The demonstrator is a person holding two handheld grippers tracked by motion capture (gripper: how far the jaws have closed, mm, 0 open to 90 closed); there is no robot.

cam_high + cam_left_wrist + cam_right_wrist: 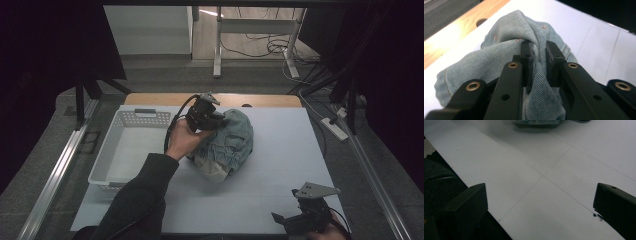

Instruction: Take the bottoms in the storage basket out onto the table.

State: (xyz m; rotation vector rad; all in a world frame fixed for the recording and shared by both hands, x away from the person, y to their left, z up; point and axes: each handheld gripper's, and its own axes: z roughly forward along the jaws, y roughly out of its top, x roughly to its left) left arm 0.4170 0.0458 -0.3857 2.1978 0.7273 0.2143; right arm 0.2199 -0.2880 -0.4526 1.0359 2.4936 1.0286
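Note:
A crumpled light-blue denim garment (231,144) lies bunched on the white table cover (280,170), right of the basket. My left gripper (216,120) is at the garment's upper left side, shut on a fold of the denim. In the left gripper view the fabric (506,50) is pinched between the two black jaws of the left gripper (539,47), and it drapes down over them. My right gripper (287,220) rests low at the table's front right, open with nothing between its fingers. The right gripper view has the right gripper (541,188) over bare cover, with the garment's edge (536,122) far ahead.
A white perforated plastic basket (112,150) stands at the table's left. A wooden table edge (260,100) runs along the back. Metal rails flank both sides, and a power strip (334,127) with cables lies at the right. A dark sleeve (439,182) is beside the right gripper.

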